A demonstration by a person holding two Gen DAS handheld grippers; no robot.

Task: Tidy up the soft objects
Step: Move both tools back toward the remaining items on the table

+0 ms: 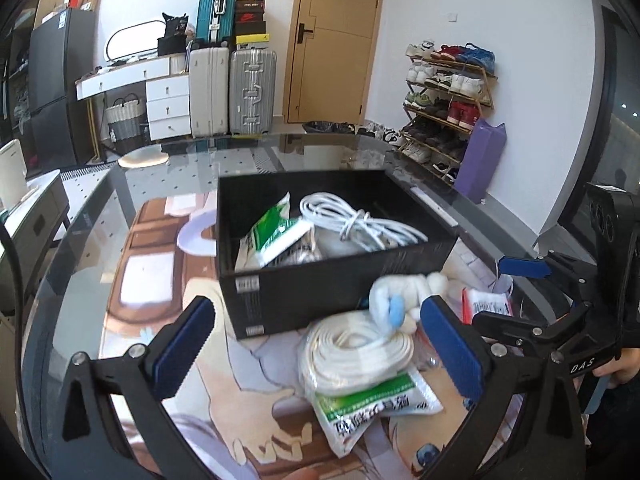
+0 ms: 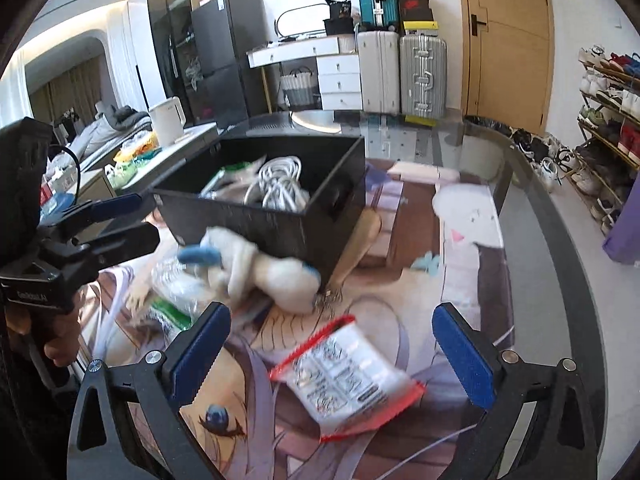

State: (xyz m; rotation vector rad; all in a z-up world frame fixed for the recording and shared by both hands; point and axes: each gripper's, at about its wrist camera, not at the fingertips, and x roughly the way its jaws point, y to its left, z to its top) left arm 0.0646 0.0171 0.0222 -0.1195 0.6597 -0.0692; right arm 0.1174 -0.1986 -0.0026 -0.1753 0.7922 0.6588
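Black box (image 1: pixel 320 280): stood mid-bench on a printed mat (image 1: pixel 152 280), holding 1 white cable coil (image 1: pixel 360 220) and 1 green-and-white packet (image 1: pixel 276 232).

Plush toy (image 1: pixel 404 296): white and blue, lay against the box's near wall.

Bagged white strap (image 1: pixel 352 348): just near of the plush, resting on a second green packet (image 1: pixel 372 408).

Red-edged packet (image 2: pixel 352 376): lay alone on the mat, near side.

Left tool (image 1: pixel 316 352): fingers apart, empty, over the strap.

Right tool (image 2: pixel 332 356): fingers apart, empty, over the red-edged packet.

Glass bench (image 2: pixel 560 260): curved edge at right, open mat beside the box.
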